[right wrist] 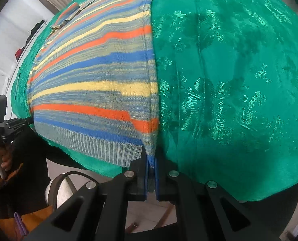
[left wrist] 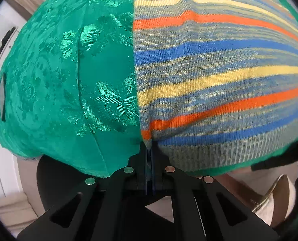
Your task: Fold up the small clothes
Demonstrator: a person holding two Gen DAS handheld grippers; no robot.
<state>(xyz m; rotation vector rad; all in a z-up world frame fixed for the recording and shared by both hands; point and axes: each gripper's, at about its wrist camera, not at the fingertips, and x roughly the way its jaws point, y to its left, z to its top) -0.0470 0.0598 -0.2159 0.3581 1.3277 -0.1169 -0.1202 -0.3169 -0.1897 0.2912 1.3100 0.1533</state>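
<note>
You have the striped knit sweater (left wrist: 219, 76) lying flat on the green brocade cloth (left wrist: 58, 80) that covers the table, its ribbed hem along the near edge. Your left gripper (left wrist: 150, 150) is pressed together on the sweater's near left hem corner, and your right gripper (right wrist: 151, 160) pinches the near right hem corner the same way. No fold shows in the body yet, so by the look of it the first fold is only starting and every fold is left to make. Bare cloth runs wide on both sides of the sweater, giving you room to carry the hem toward the far edge. Mind the near edge: both corners sit right at the drop.
</note>
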